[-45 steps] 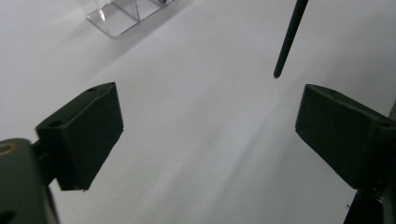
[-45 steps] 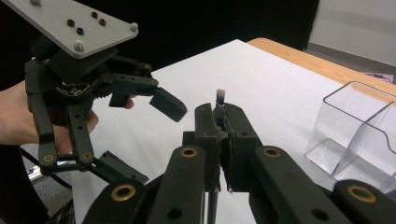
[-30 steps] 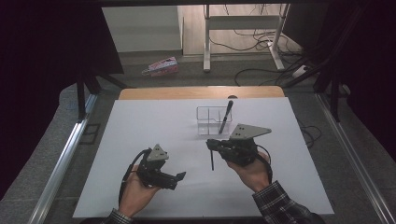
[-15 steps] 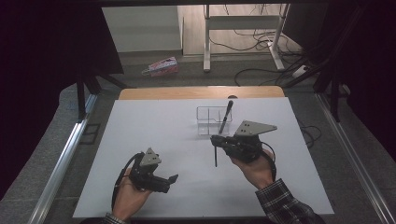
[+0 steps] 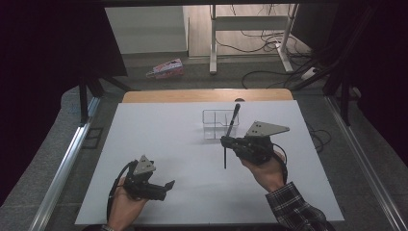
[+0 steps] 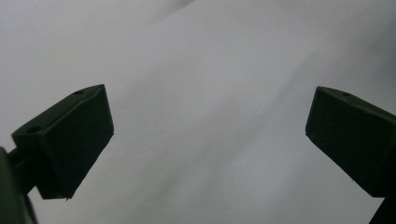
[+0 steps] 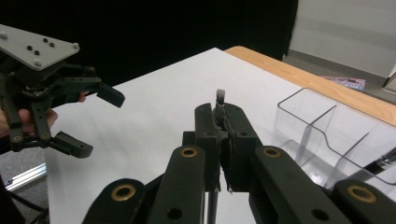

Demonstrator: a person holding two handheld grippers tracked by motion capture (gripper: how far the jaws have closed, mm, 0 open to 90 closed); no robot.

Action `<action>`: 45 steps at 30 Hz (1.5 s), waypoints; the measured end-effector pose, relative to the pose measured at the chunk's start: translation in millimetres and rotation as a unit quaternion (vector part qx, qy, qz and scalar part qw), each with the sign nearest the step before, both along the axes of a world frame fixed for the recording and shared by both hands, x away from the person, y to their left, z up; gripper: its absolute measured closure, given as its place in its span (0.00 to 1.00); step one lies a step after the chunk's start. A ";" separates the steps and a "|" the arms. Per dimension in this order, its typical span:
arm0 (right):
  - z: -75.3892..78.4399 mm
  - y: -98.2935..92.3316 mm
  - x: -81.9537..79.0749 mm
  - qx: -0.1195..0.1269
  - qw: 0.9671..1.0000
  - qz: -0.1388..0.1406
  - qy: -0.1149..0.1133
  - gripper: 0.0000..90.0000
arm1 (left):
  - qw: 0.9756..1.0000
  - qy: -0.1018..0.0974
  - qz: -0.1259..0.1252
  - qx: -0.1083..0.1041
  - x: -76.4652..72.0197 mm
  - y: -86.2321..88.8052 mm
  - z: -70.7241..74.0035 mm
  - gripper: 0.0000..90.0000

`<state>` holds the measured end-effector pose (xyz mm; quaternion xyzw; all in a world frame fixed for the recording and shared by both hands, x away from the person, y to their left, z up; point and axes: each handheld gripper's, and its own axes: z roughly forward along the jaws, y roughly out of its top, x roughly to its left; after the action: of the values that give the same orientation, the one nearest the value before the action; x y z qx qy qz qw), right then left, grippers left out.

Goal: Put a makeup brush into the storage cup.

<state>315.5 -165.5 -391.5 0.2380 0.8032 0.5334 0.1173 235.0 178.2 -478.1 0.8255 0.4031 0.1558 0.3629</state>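
The left gripper (image 5: 166,185) sits low, jaws spread wide. The right gripper (image 7: 223,140), farther forward, has its jaws clamped together.

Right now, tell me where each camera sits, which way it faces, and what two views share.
High view: fixed above the person's side, looking forward and down on the white table; both hands show, the left gripper open, the right gripper shut on a black pen.
Left gripper view: rides the left gripper, facing the bare table between its parted jaws.
Right gripper view: rides the right gripper, looking past its closed jaws and the pen at the clear organizer.
Shared: high and right gripper views both show the left gripper and organizer.
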 end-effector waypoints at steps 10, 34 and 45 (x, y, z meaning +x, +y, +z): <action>4.5 -6.4 9.6 0.006 1.000 -0.013 -0.001 0.95 | 1.000 -0.006 0.009 0.007 -3.5 7.8 -6.7 0.01; 13.3 -25.7 48.5 0.016 0.998 -0.064 -0.020 0.95 | 0.999 -0.011 0.030 0.007 -11.7 26.9 -16.2 0.01; 22.5 -27.6 60.8 0.021 0.996 -0.077 -0.027 0.95 | 0.999 -0.014 0.040 0.001 -14.8 34.3 -16.4 0.00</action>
<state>376.2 -193.0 -369.1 0.2868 0.7674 0.5461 0.1748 220.2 212.5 -494.5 0.8067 0.4306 0.1820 0.3615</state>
